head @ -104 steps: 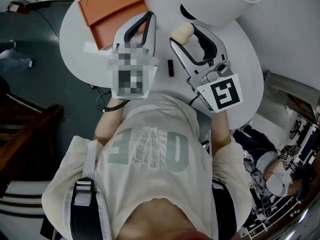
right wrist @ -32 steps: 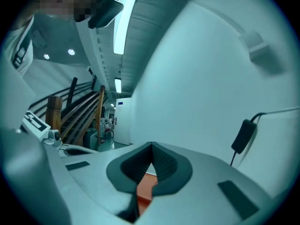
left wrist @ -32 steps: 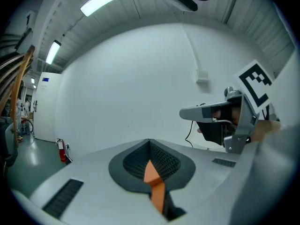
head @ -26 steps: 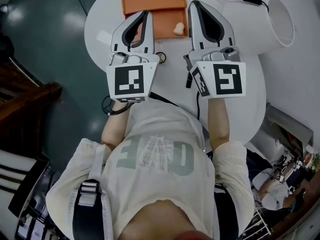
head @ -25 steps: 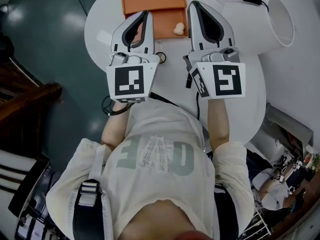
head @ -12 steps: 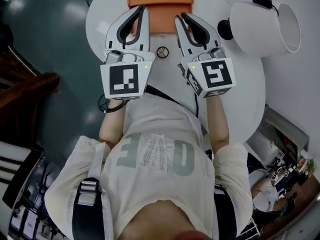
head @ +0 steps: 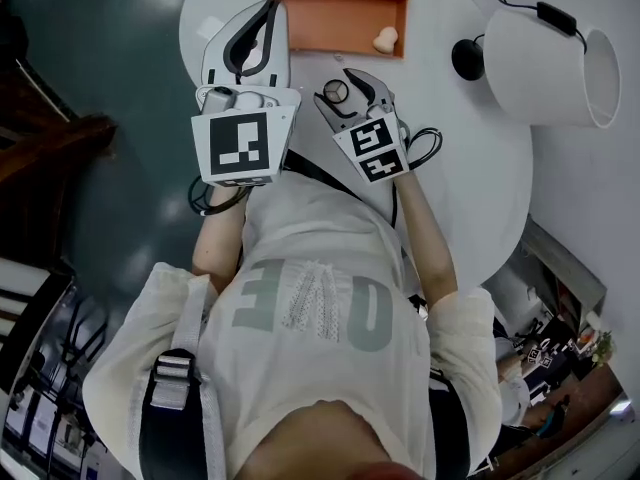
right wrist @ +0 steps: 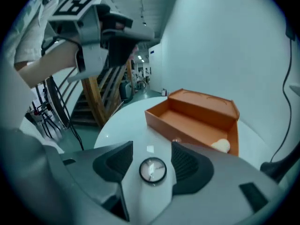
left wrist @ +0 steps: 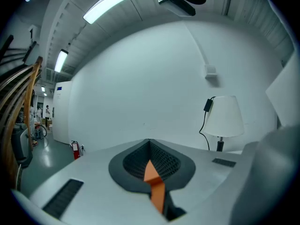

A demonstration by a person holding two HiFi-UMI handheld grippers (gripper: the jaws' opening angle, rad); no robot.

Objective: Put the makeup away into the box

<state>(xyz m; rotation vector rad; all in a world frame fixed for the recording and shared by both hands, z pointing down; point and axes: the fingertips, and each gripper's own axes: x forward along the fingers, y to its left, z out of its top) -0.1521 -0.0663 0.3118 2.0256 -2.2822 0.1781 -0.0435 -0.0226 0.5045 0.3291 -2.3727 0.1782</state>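
An open orange box (head: 340,8) stands at the far side of the round white table (head: 460,168), with a beige makeup sponge (head: 385,38) lying in its right end. A small round compact (head: 336,91) lies on the table in front of the box. My right gripper (head: 344,90) is low over it and tilted down. Its jaws are opening, with the compact (right wrist: 153,169) between the pads (right wrist: 190,165) and untouched. My left gripper (head: 268,13) is held higher at the left, shut and holding nothing. A sliver of orange shows through its slit.
A white lamp (head: 545,58) with a black base and cable stands on the table's right side. The box (right wrist: 197,116) with the sponge (right wrist: 221,145) lies just beyond the compact. Wooden stairs (right wrist: 103,97) and dark floor lie past the table's left edge.
The sponge, held by the right gripper four seconds ago, now lies in the box. Over the last second the right gripper sank to the table and its jaws parted round the compact.
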